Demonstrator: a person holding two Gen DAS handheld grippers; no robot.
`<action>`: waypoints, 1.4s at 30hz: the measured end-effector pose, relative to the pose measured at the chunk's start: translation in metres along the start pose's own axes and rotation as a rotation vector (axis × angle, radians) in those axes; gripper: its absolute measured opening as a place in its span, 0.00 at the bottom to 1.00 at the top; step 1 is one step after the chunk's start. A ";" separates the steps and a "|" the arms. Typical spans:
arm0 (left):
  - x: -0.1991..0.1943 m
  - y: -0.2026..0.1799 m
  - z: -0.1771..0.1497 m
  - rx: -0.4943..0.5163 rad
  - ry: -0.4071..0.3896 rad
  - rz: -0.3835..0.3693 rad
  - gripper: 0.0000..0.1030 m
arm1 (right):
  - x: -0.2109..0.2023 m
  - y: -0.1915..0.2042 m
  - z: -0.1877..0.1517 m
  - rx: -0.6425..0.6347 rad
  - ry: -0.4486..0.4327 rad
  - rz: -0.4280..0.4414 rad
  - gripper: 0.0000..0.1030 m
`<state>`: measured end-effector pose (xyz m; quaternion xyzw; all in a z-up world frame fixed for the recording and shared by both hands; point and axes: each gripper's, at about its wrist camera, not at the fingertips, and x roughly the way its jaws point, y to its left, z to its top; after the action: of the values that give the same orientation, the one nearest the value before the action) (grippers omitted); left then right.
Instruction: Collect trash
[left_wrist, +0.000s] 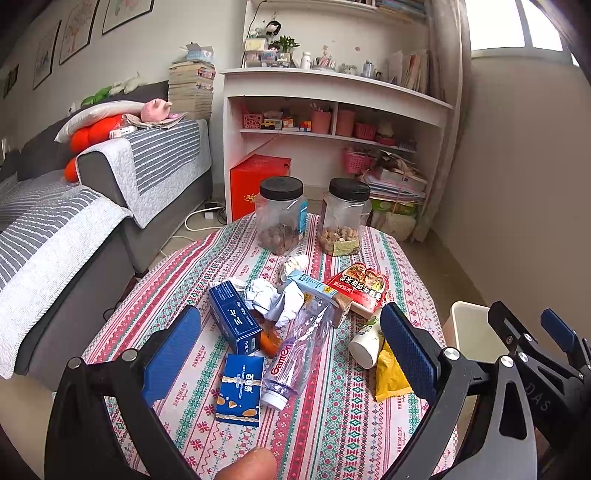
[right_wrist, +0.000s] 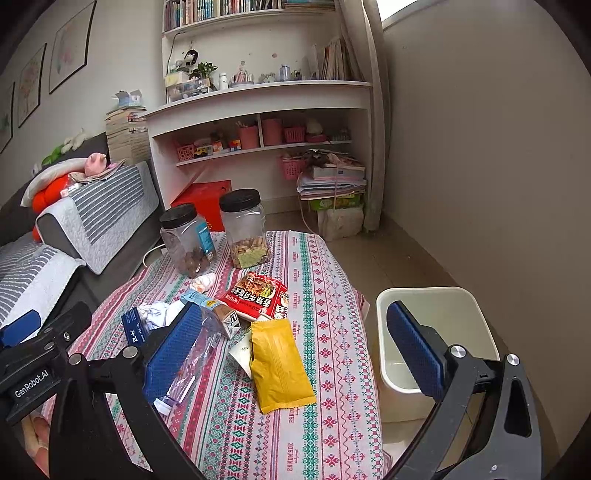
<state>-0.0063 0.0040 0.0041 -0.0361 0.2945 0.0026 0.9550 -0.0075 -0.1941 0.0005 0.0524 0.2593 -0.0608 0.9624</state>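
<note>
Patterned table (right_wrist: 332, 332) carries all trash uncollected: bottle (left_wrist: 299, 354), yellow packet (right_wrist: 277, 365), cartons. Bin (right_wrist: 428, 295) beside its right edge appears empty. Both tongs gape, unloaded.

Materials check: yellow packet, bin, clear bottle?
Yellow packet: looks like plastic film, semi-matte, with crimped end seals and soft creases. Bin: seems rigid moulded plastic, cream, smooth, with a slight sheen inside. Clear bottle: thin transparent plastic, glossy, crumpled.

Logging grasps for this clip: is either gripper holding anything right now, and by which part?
Nothing is held. The left gripper and right gripper are both open above the table's trash.
</note>
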 end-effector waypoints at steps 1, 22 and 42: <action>0.000 0.001 0.000 -0.001 0.001 0.000 0.92 | 0.000 0.000 0.000 0.000 0.000 0.000 0.93; 0.006 0.045 0.026 -0.127 -0.004 0.039 0.93 | 0.004 0.007 0.000 -0.012 0.051 0.062 0.93; 0.168 0.101 0.003 -0.251 0.583 0.124 0.92 | 0.125 -0.005 0.025 0.119 0.460 0.173 0.93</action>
<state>0.1314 0.1023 -0.0949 -0.1349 0.5547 0.0864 0.8165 0.1117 -0.2136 -0.0418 0.1433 0.4620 0.0203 0.8750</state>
